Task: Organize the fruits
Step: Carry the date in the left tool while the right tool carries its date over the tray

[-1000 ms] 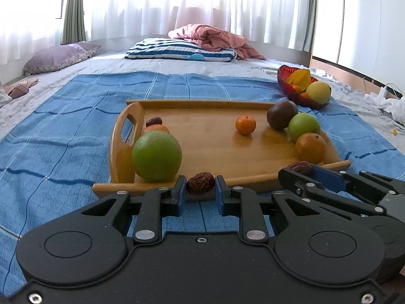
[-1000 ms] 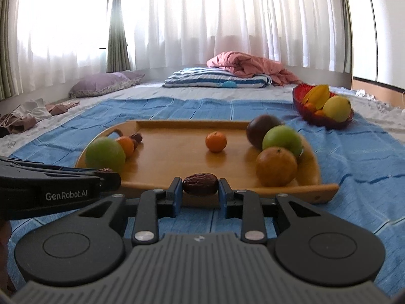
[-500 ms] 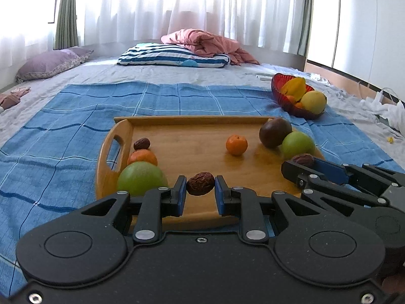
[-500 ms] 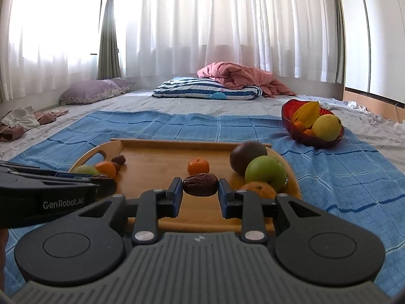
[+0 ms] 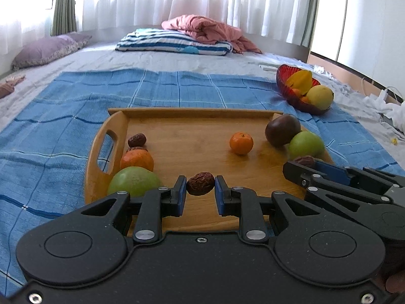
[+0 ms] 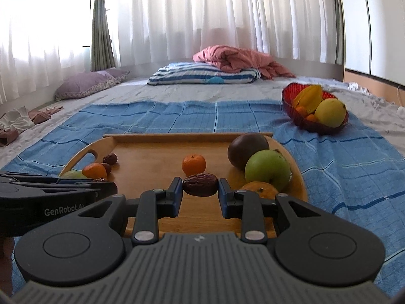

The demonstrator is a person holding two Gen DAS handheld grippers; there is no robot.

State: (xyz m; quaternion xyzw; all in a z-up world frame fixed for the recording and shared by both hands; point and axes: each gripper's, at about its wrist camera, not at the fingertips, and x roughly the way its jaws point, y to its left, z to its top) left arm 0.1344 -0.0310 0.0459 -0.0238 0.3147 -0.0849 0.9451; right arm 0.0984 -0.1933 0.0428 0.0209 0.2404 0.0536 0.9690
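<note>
Dried date [image 5: 200, 183] between left hand-held gripper [image 5: 200, 195] fingers.

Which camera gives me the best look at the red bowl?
The right wrist view: the red bowl sits larger there, its rim and fruit showing plainly. The left wrist view shows the same bowl smaller and nearer the frame's right side.

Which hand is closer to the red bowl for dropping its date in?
Probably the right gripper: its date is held on the wooden tray's right side, where the red bowl sits.
</note>
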